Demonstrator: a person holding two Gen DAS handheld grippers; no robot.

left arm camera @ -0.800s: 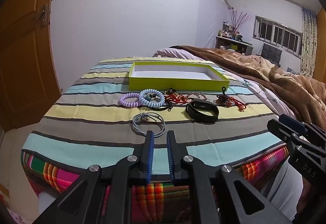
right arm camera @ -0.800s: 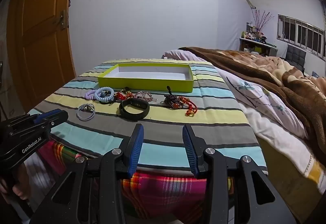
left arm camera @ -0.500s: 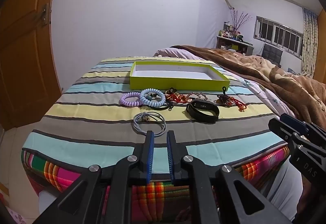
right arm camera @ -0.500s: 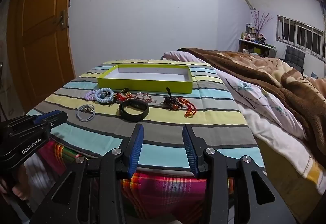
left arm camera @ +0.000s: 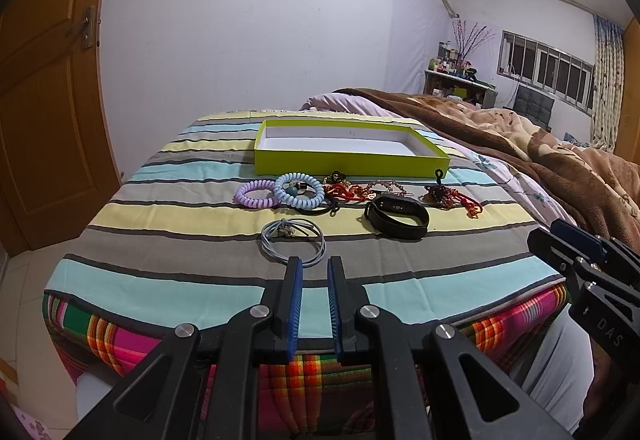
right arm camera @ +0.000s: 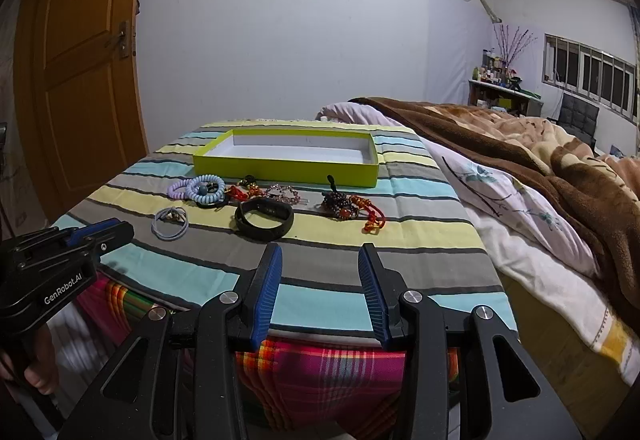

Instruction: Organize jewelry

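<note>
Step in hand: pre-grasp, nothing sorted yet. The yellow-green tray (left arm camera: 352, 160) sits empty at the far side of the striped bench (left arm camera: 192, 216); all the jewelry lies loose in a row in front of it.

Layout, left wrist view: purple spiral hair tie (left arm camera: 256, 193) touching the blue spiral hair tie (left arm camera: 300, 195), a red cord bracelet (left arm camera: 346, 192) and a pink beaded bracelet (left arm camera: 386, 186) just beside them, then the black smart band (left arm camera: 398, 215), then a dark beaded charm with red cord (left arm camera: 450, 196) furthest right. A grey elastic loop (left arm camera: 292, 240) lies alone, nearest the front edge.

Tools:
- left tool (left arm camera: 314, 268): jaws narrow with a clear gap, nothing between the pads, touching nothing. It lines up with the grey elastic loop, just short of it.
- right tool (right arm camera: 320, 260): jaws spread wide, empty, hovering above the front edge of the bench, roughly facing the smart band.

Next move, my read: advance the left tool onto the grey loop. It lies flat and thin on cloth, so the pads need to go low and pinch one strand without snagging the bench cover. Then carry it over the row into the tray.
</note>
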